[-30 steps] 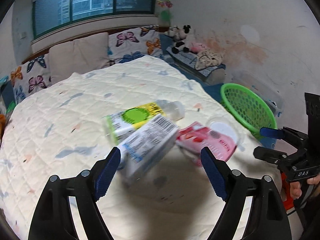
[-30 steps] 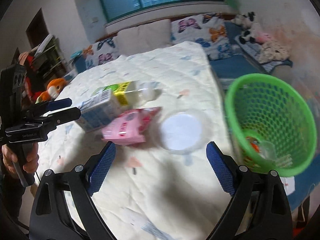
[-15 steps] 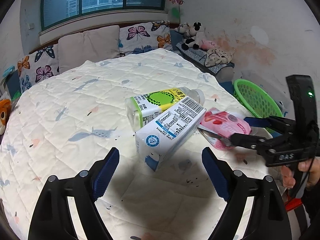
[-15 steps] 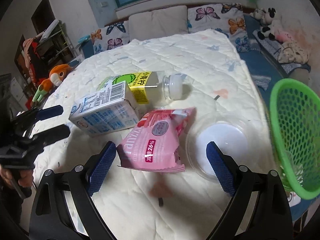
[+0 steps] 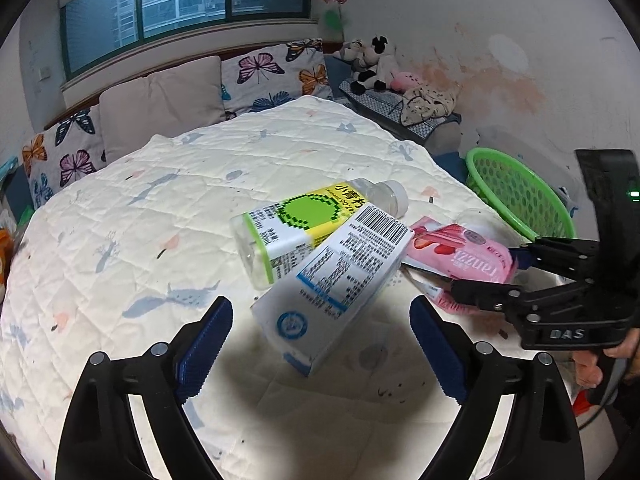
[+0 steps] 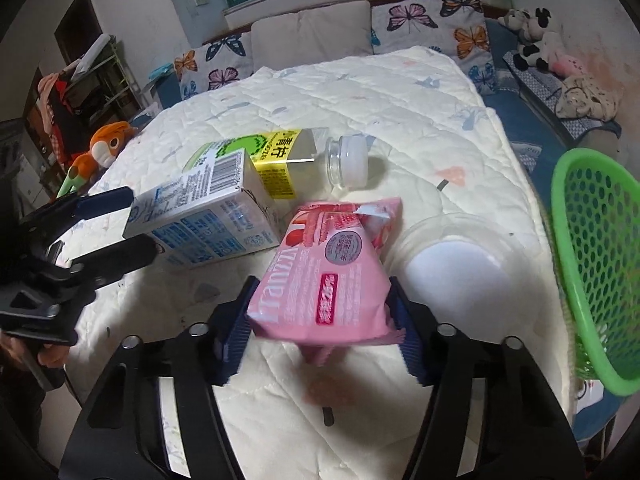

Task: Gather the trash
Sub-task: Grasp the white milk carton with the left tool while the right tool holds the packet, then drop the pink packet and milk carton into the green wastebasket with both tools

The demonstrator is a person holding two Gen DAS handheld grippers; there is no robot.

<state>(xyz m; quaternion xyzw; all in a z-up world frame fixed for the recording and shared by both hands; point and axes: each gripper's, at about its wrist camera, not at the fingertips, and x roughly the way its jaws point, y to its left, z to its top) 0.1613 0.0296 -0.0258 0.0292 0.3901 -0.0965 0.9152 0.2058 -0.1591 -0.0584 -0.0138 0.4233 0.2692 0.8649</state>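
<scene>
The right claw (image 6: 320, 320) is closing on the pink plastic wrapper pack (image 6: 328, 276), pads at both edges. The soft film may buckle and slip free. The left claw (image 5: 320, 344), widening and empty, faces the white milk carton (image 5: 332, 284) just ahead.

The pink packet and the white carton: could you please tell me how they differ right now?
The pink packet is a soft pouch between the closing right gripper jaws; the white carton is a rigid box lying free, leaning on the bottle. The packet shows pink print, the carton a barcode. Both lie on the quilt.
</scene>
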